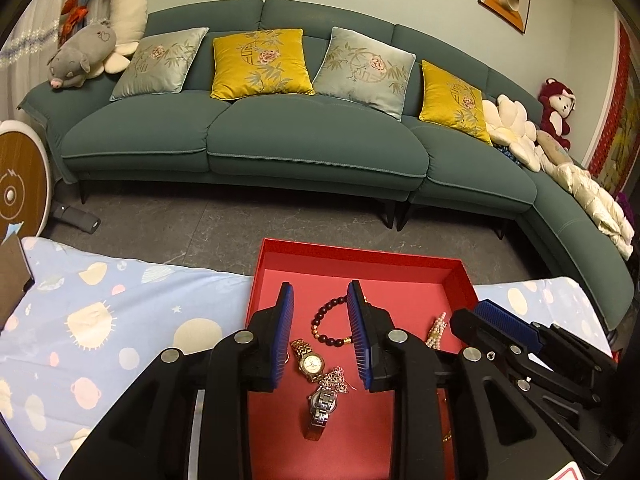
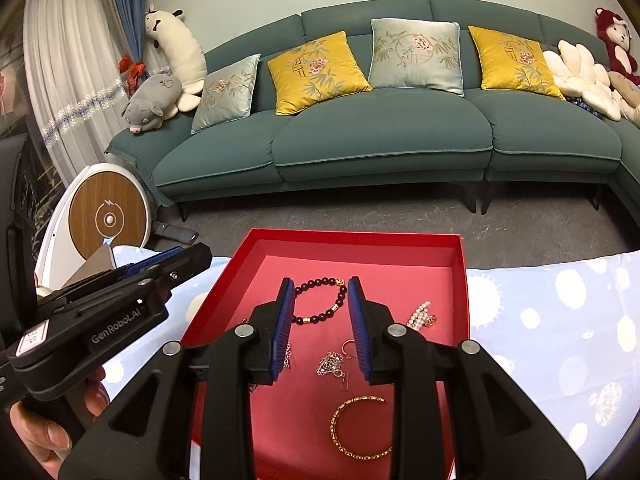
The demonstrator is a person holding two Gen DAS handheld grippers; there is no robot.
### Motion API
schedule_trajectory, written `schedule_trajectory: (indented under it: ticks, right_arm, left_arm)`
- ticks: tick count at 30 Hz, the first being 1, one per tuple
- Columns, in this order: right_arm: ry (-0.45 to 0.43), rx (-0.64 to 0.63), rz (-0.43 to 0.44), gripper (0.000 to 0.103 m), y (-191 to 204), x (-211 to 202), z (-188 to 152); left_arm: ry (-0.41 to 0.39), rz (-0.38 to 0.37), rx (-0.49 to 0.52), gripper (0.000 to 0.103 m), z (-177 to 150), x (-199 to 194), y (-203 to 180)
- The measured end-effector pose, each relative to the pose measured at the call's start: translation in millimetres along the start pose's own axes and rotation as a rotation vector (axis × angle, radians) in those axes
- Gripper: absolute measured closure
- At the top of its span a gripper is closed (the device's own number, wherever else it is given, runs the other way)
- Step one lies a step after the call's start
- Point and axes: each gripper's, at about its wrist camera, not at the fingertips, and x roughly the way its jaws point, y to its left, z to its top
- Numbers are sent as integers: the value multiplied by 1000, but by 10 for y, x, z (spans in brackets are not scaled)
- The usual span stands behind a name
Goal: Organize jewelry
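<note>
A red tray point(image 1: 360, 258) point(image 2: 462, 264) lies on a blue patterned cloth and holds the jewelry. In the left wrist view a dark bead bracelet point(image 1: 325, 322), a gold watch point(image 1: 310, 362), a silver watch point(image 1: 323, 402), a flower brooch point(image 1: 336, 378) and a pearl piece point(image 1: 437, 330) lie in it. The right wrist view shows the bead bracelet point(image 2: 320, 308), a silver brooch point(image 2: 330, 362), a gold chain bracelet point(image 2: 356, 428) and the pearl piece point(image 2: 420, 314). My left gripper point(image 1: 320, 330) is open and empty above the watches. My right gripper point(image 2: 319, 328) is open and empty above the brooch.
The blue cloth point(image 1: 100, 320) point(image 2: 560, 320) covers the table on both sides of the tray. Beyond the table edge are grey floor and a teal sofa point(image 1: 280, 140) with cushions. A round white and wood device point(image 2: 106, 216) stands at the left.
</note>
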Motion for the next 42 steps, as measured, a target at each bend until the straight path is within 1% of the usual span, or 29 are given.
schedule_trajectory:
  ticks: [9, 14, 16, 21, 23, 26, 28, 30, 32, 34, 36, 38, 42]
  right_arm:
    - [8, 13, -16, 77, -81, 16, -25]
    - [38, 12, -18, 77, -119, 93, -113]
    - [68, 8, -16, 76, -136, 158, -191]
    - [123, -32, -54, 76, -190, 323, -394]
    - [134, -38, -64, 76, -230, 383, -428]
    - [125, -61, -72, 77, -266, 419, -457]
    - [112, -84, -93, 76, -292, 430, -473]
    - [104, -82, -106, 76, -323, 436, -466]
    - [106, -61, -108, 72, -370, 459, -461]
    - [100, -36, -99, 72, -427, 461, -449]
    - [101, -41, -105, 72, -422, 469, -446]
    - [98, -41, -106, 72, -418, 465, -435]
    - [93, -31, -104, 70, -432, 460, -432]
  left_arm:
    - [20, 12, 18, 77, -41, 104, -76]
    - [40, 22, 34, 77, -102, 179, -115]
    - [47, 39, 43, 77, -138, 207, -116]
    - [93, 98, 47, 77, -290, 353, -7]
    - [110, 114, 39, 77, -346, 414, 72]
    - [122, 143, 37, 77, -410, 484, 162]
    - [108, 144, 42, 77, -436, 487, 172]
    - [105, 150, 48, 76, -447, 498, 163]
    - [98, 146, 49, 71, -458, 504, 151]
    - [88, 152, 63, 67, -476, 513, 118]
    - [78, 161, 79, 64, -493, 528, 72]
    - [75, 167, 90, 64, -491, 548, 51]
    - [65, 152, 85, 64, -490, 554, 45]
